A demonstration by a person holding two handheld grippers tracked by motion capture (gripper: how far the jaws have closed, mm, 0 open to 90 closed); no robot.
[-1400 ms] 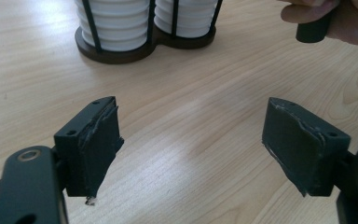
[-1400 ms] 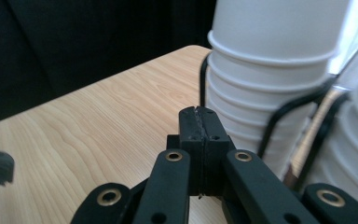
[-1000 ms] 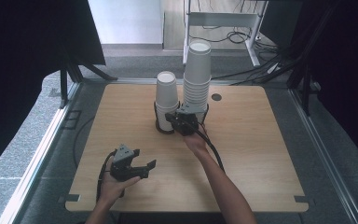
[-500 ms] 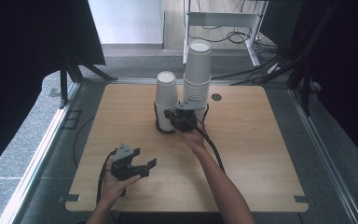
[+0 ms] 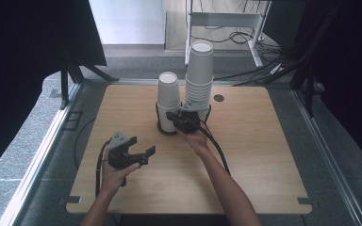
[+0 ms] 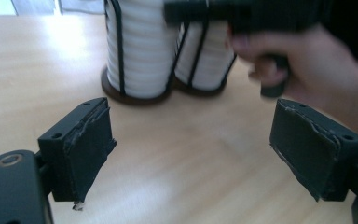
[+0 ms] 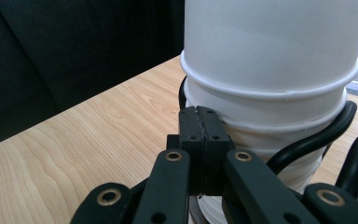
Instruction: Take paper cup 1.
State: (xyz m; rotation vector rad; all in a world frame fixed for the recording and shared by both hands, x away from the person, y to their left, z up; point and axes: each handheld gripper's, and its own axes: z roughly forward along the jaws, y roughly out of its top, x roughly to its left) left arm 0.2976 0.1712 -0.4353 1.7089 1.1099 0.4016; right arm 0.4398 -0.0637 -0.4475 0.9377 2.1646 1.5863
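White paper cups (image 5: 168, 101) all sit stacked in two wire holders (image 7: 307, 140) mid-table, none pulled yet: the right gripper (image 5: 185, 120), jaws pressed together, seems to touch the shorter stack, while the left gripper (image 5: 134, 153) has just been opening, empty.

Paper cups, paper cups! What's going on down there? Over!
Left gripper just opening, nothing between its jaws. Right gripper shut against the shorter cup stack in its wire holder. Taller cup stack alongside. Path clear.
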